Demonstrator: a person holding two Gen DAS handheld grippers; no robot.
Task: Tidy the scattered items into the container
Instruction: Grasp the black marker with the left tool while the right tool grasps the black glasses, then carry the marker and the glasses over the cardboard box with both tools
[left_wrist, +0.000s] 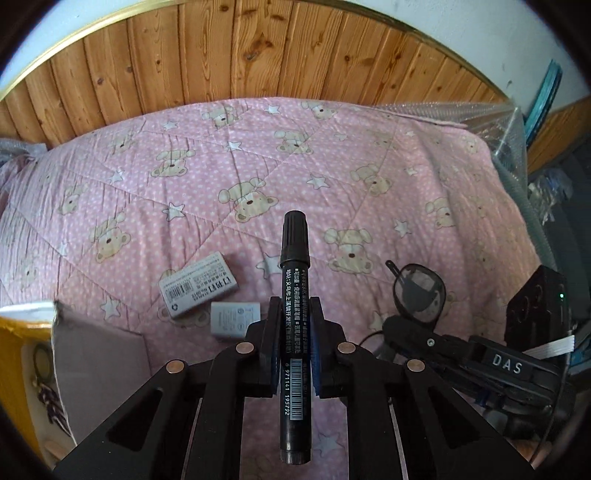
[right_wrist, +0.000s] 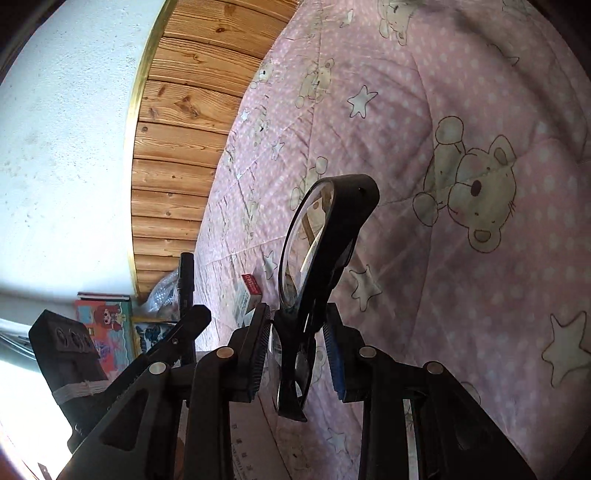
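1. Box (left_wrist: 44, 354) — far left edge of the left wrist view. Yellow cardboard with a grey flap, lying on the quilt (left_wrist: 332, 155); small items already lie inside it. This is taken to be the container. It lies to the left of both grippers, and the left one is the nearer.

2. Carton (left_wrist: 198, 285) — small grey pack, flat on the quilt just right of the box. Barcode and Chinese print; "No.0012" is legible. Not yet tidied.

3. Battery (left_wrist: 233, 318) — grey block just below and right of the carton, partly behind the left jaws. Print too small to read. Not yet tidied.

4. Left gripper (left_wrist: 293, 332) — jaws clenched on the marker (left_wrist: 294, 295). The black marker is clamped at mid-barrel, long axis running straight out along the fingers, cap end forward, lifted clear of the quilt. White Chinese lettering and a barcode reading "6 971141 195792". Judgement: the coming move is a swing left to carry it over the box.

5. Right gripper (right_wrist: 297, 354) — jaws grasping the magnifier (right_wrist: 317, 236) by its handle. The black-framed lens stands edge-on above the fingers, held off the quilt. In the left view it appears at lower right, with "DAS" printed on the gripper body. It has the farther way to the box.
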